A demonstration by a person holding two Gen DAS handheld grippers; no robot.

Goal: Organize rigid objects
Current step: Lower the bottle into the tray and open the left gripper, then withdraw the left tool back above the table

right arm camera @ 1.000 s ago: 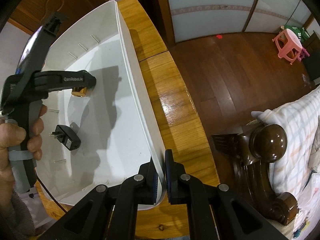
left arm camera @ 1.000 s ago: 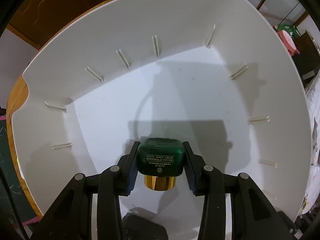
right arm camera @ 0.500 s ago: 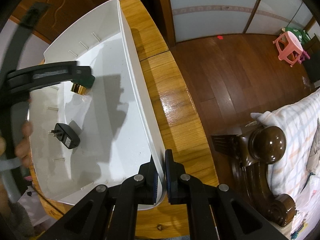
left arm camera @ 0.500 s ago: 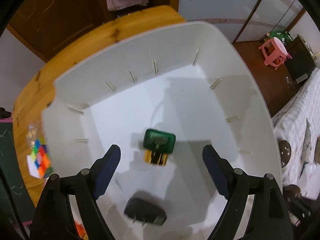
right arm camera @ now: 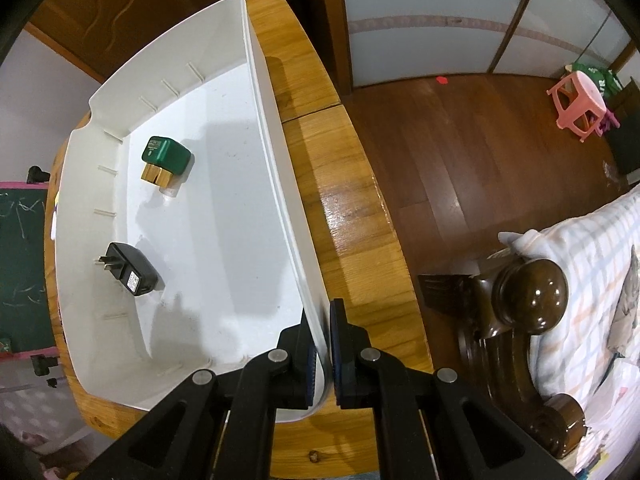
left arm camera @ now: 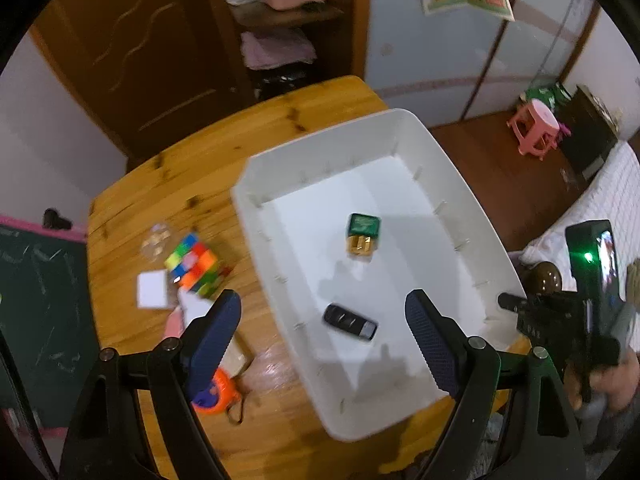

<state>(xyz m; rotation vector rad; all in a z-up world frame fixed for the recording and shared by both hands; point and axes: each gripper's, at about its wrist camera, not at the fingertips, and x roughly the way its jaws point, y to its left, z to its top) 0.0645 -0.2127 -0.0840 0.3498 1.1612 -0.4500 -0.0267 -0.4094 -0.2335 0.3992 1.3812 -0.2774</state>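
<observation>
The left gripper (left arm camera: 323, 345) has let go of the green-and-gold bottle (left arm camera: 363, 233) and risen, and now hangs wide open and empty above the white plastic bin (left arm camera: 404, 128) on the wooden table (left arm camera: 168, 184). The bottle lies on the bin floor, apart from a black plug adapter (right arm camera: 130, 269). The right gripper (right arm camera: 325, 350) is clamped on the bin's side wall.

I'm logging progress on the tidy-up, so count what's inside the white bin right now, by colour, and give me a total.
Green and gold: 1, the green-capped bottle
Black: 1, the plug adapter
Total in the white bin: 2
</observation>
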